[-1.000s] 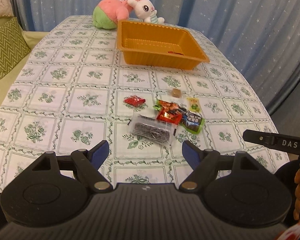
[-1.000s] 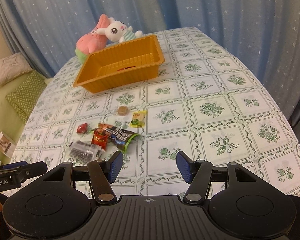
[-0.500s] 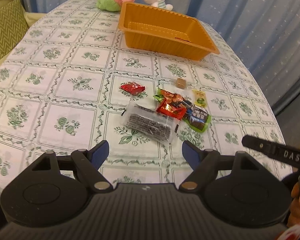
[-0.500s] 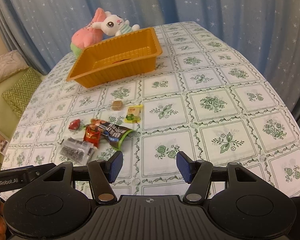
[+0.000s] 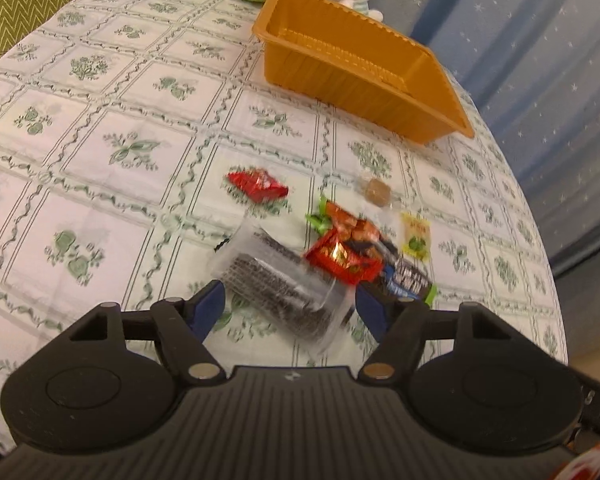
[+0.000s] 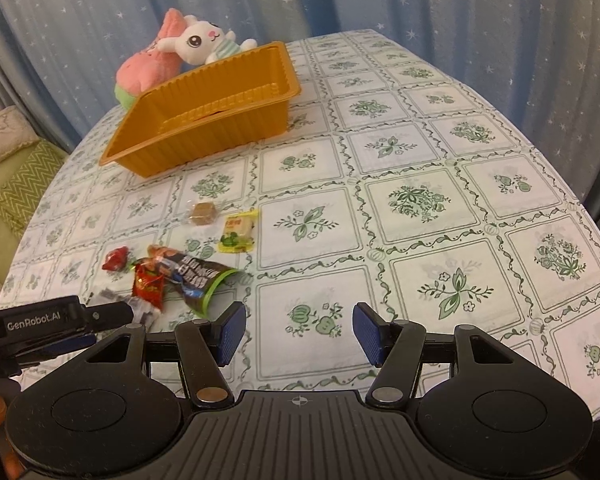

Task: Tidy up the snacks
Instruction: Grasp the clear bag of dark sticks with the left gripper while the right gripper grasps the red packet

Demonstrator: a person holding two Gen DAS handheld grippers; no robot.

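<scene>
My left gripper (image 5: 288, 308) hangs low over a clear packet of dark snack (image 5: 276, 284). Its jaws are closing with the packet between them, and the pads do not visibly press on it. Beside that packet lie a red-orange packet (image 5: 340, 258), a dark green-edged packet (image 5: 408, 276), a small red packet (image 5: 256, 186), a brown wrapped cube (image 5: 376, 191) and a yellow packet (image 5: 416, 236). The orange tray (image 5: 364, 76) stands beyond them. My right gripper (image 6: 298, 334) is open over bare tablecloth, right of the snack pile (image 6: 200, 276), with nothing between its fingers.
Two plush toys, a pink one (image 6: 148, 68) and a white rabbit (image 6: 200, 42), lean behind the tray (image 6: 204, 120). Blue starred curtains hang past the table's far and right edges. A green cushion (image 6: 16, 184) lies off the left edge. The left gripper's body (image 6: 60, 320) shows at lower left.
My left gripper has come down and forward onto the clear packet, and its jaws have narrowed around it. My right gripper has sunk a little toward the table with its jaws unchanged.
</scene>
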